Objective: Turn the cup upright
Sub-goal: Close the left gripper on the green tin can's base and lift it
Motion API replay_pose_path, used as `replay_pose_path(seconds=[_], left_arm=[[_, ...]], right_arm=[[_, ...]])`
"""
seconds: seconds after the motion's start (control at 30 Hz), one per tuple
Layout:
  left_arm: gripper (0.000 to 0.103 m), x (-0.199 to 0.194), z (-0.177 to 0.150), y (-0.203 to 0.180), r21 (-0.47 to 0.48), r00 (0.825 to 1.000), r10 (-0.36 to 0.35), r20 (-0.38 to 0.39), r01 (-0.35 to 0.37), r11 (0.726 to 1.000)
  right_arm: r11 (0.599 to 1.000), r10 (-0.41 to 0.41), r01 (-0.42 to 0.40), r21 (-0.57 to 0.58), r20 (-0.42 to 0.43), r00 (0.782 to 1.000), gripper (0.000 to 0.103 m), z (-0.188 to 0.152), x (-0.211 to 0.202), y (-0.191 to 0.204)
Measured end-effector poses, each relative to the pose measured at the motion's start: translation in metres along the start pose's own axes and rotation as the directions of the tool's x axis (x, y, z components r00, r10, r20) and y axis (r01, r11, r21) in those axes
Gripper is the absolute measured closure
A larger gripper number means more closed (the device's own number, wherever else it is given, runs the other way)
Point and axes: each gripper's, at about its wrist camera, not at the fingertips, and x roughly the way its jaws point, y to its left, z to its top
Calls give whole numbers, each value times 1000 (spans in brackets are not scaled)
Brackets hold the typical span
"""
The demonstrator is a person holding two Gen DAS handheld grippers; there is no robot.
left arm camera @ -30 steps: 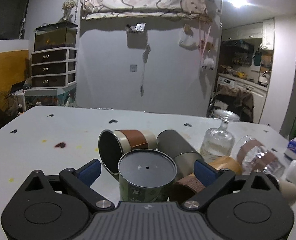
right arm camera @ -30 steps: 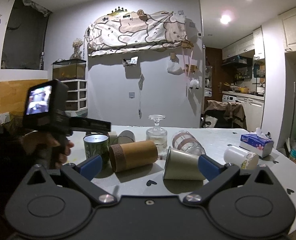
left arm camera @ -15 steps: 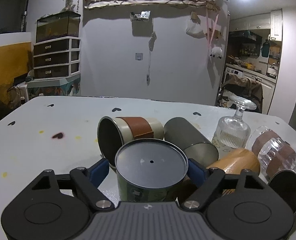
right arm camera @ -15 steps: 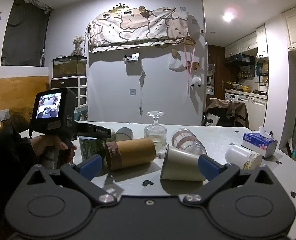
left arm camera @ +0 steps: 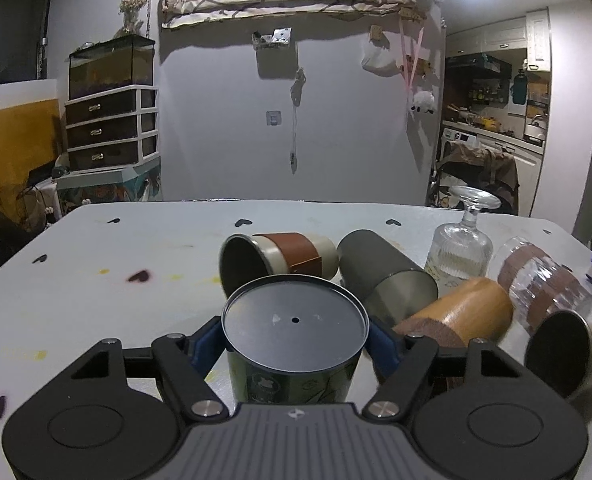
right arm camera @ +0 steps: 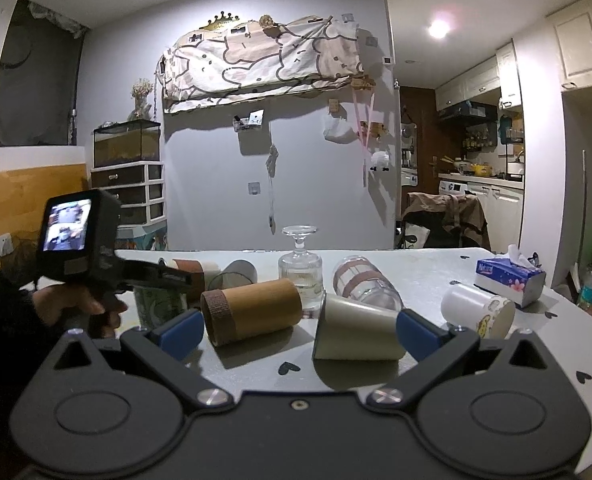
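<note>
Left gripper (left arm camera: 294,344) pinches green cup (left arm camera: 294,354) standing base-up on table (left arm camera: 96,264), blue pads against both sides; banded cup (left arm camera: 280,258) and grey tumbler (left arm camera: 384,278) lie just behind. Right gripper (right arm camera: 298,330) spread wide, holding nothing; cork cup (right arm camera: 252,310) and beige cup (right arm camera: 356,334) lie between its fingers, green cup far left.

green cup (left arm camera: 294,376) base hidden, pad contact perhaps obscured
</note>
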Motion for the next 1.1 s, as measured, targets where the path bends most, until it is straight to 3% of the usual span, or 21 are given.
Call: replay_pose_path(seconds=[0.23, 0.63, 1.1], left_arm=[[28, -46, -12, 19, 24, 998, -58, -13, 58, 998], [28, -115, -42, 49, 62, 994, -107, -13, 108, 992], [28, -122, -68, 63, 81, 983, -170, -75, 175, 981]], right_arm=[[1000, 12, -12, -2, 23, 1000, 0, -2, -9, 12], [993, 121, -121, -17, 5, 993, 0, -10, -11, 55], [971, 237, -238, -10, -58, 970, 0, -45, 15, 94]])
